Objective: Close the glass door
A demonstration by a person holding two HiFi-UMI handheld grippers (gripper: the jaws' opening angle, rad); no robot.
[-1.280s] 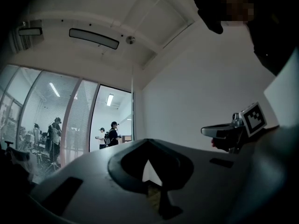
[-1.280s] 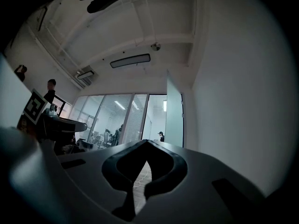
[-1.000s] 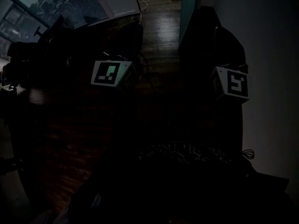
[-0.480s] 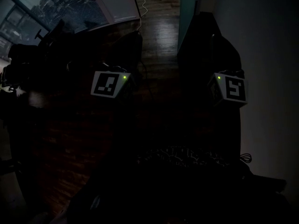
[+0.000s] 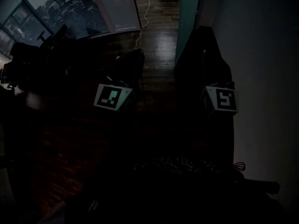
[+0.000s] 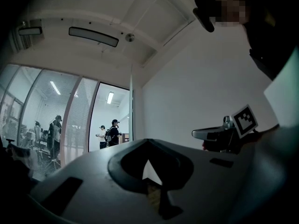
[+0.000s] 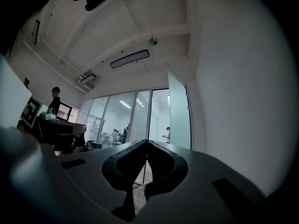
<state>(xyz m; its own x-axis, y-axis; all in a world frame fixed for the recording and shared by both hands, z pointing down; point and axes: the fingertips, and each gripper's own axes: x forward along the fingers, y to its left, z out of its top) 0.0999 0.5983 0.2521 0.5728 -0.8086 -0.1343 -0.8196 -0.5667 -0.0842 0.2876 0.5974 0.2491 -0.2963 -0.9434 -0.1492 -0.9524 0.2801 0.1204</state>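
Note:
The glass door (image 5: 188,17) stands ajar ahead as a teal frosted panel next to the white wall; it also shows in the right gripper view as the glass door (image 7: 179,120), and edge-on as the glass door (image 6: 131,108). My left gripper (image 5: 132,62) is a dark shape over the wooden floor, short of the doorway, jaws together and empty; its tips meet in the left gripper (image 6: 148,141). My right gripper (image 5: 205,38) points at the door's near edge, apart from it, shut on nothing, as the right gripper (image 7: 147,142) shows.
White wall (image 5: 261,55) runs along the right. A glass partition with blinds (image 5: 74,8) and a dark cluttered desk (image 5: 28,64) lie left. A white cable (image 5: 145,3) trails across the floor in the doorway. People (image 6: 110,134) stand beyond the opening.
The view and both grippers have edged toward the doorway; more of the floor beyond the door shows. The right marker cube sits further left in the picture, the left one slightly lower.

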